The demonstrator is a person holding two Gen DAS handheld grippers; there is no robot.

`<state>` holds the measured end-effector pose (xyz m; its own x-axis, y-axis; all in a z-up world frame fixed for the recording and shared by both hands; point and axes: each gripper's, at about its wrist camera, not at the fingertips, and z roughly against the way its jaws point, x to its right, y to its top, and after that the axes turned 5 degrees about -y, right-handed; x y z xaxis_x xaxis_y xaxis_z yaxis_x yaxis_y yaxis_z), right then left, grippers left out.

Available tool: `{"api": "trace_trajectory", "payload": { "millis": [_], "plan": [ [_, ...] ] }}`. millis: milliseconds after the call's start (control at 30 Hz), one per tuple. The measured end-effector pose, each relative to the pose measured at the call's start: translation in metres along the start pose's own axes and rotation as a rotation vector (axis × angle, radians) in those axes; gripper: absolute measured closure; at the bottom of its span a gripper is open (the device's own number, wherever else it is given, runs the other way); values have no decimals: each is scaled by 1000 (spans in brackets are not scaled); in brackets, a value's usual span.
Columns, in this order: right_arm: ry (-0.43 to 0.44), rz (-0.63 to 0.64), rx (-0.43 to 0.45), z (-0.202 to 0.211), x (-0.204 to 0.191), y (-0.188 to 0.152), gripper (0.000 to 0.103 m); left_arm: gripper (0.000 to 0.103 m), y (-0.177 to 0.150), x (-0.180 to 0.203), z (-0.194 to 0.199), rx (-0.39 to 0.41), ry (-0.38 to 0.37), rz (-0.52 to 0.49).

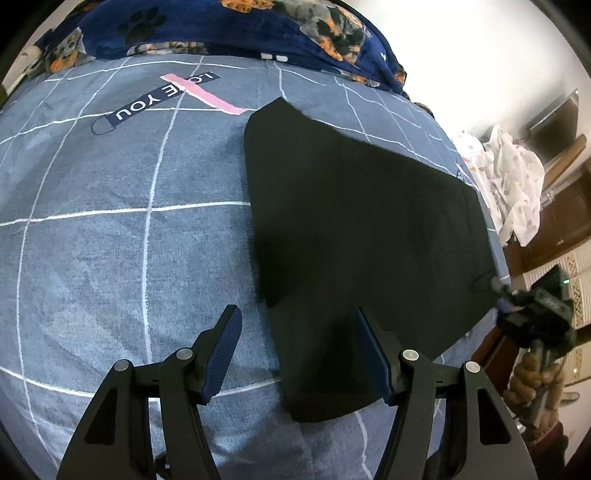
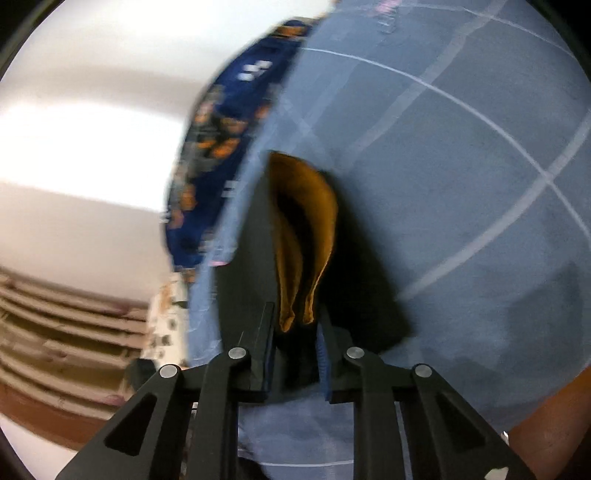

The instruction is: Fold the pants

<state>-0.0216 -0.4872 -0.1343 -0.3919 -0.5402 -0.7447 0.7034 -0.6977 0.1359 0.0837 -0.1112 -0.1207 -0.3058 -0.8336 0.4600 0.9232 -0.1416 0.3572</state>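
Clamped in my right tongs (image 2: 295,314), pants (image 1: 354,221) run toward upper frame; left tongs (image 1: 295,354), apart, straddle the cuff.

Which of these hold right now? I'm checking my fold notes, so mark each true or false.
1. The pants are black. True.
2. The left tool is clamped on the pants. False: its jaws stand open above the hem.
3. The bedsheet is plain white. False: it is blue with white grid lines.
4. The right tool has pants fabric between its jaws. True: a brown lining shows there.
5. A paw-print blanket lies beyond the sheet. True.
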Motion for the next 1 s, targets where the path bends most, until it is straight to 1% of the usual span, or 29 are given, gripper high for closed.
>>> {"api": "trace_trajectory", "payload": {
  "millis": [33,100,233,333,400,433,467,533,600,633,667,733,800,833,867,1000],
  "plan": [
    [-10,-31,-14,-4,11,-2,84,40,0,0,-1,1,3,-2],
    [4,-69,-20,-6,22,-6,85,40,0,-1,-4,-9,8,-2],
    [2,-44,-8,0,16,-5,85,40,1,-2,-6,-10,9,0],
    [2,-55,-11,-3,20,-6,85,40,2,-4,-8,-8,4,7],
    [15,-56,-14,-5,19,-6,83,40,2,-6,-9,-7,-7,13],
    [22,-54,-13,-3,19,-4,79,40,2,-6,-9,-6,-11,13],
    [19,-47,-9,-2,18,-2,77,40,3,-7,-9,-6,-15,12],
    [-10,9,6,2,9,1,75,40,3,-8,-10,-7,-20,7],
    [-48,52,27,6,4,5,68,40,5,-9,-11,-7,-33,-1],
    [-67,80,35,7,2,9,62,40,5,-11,-11,-6,-40,-2],
    [-81,100,31,6,2,12,59,40,5,-12,-11,-6,-44,0],
    [-105,112,19,2,5,18,58,40,6,-16,-13,-14,-65,13],
    [-87,117,-7,-4,7,24,58,40,7,-20,-14,-14,-95,21],
    [-95,129,-16,-7,6,26,58,40,7,-20,-15,-12,-103,18],
    [-105,143,-25,-11,6,30,57,40,8,-20,-15,-13,-107,13],
    [-95,206,-93,-26,2,39,58,39,13,-15,-19,-24,-112,-46]
  ]
}}
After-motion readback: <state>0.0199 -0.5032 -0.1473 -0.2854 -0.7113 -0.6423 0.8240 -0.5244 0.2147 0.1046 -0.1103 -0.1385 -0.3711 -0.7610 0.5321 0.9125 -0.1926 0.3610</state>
